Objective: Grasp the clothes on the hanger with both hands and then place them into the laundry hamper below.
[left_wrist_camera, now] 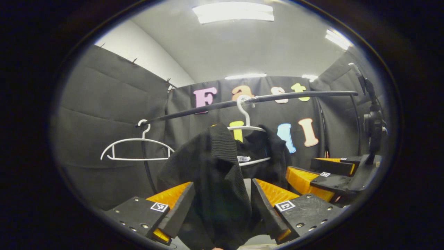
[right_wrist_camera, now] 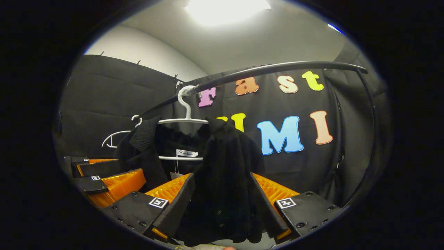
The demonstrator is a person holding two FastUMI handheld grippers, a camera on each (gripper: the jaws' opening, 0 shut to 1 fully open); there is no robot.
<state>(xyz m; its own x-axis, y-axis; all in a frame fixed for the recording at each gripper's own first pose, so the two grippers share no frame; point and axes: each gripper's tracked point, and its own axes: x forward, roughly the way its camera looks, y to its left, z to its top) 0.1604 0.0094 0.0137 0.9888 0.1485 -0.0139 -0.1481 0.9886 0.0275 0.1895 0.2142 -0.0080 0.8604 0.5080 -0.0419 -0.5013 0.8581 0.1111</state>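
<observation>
Black garment [left_wrist_camera: 222, 173] (half off its white hanger [left_wrist_camera: 248, 129]) is pinched by left tongs [left_wrist_camera: 222, 208] and right tongs [right_wrist_camera: 222, 205].

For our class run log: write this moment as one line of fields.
stage: grasp | left gripper: shut on black garment | right gripper: shut on black garment | garment on white hanger, hanger on rail

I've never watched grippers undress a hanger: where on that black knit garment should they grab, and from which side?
At the shoulders, from the front, one gripper per side. The black knit garment drapes over the white plastic hanger on the black rail, so each shoulder hangs as a loose fold that two fingers can straddle. The left gripper and right gripper each already have such a fold between their fingers.
</observation>
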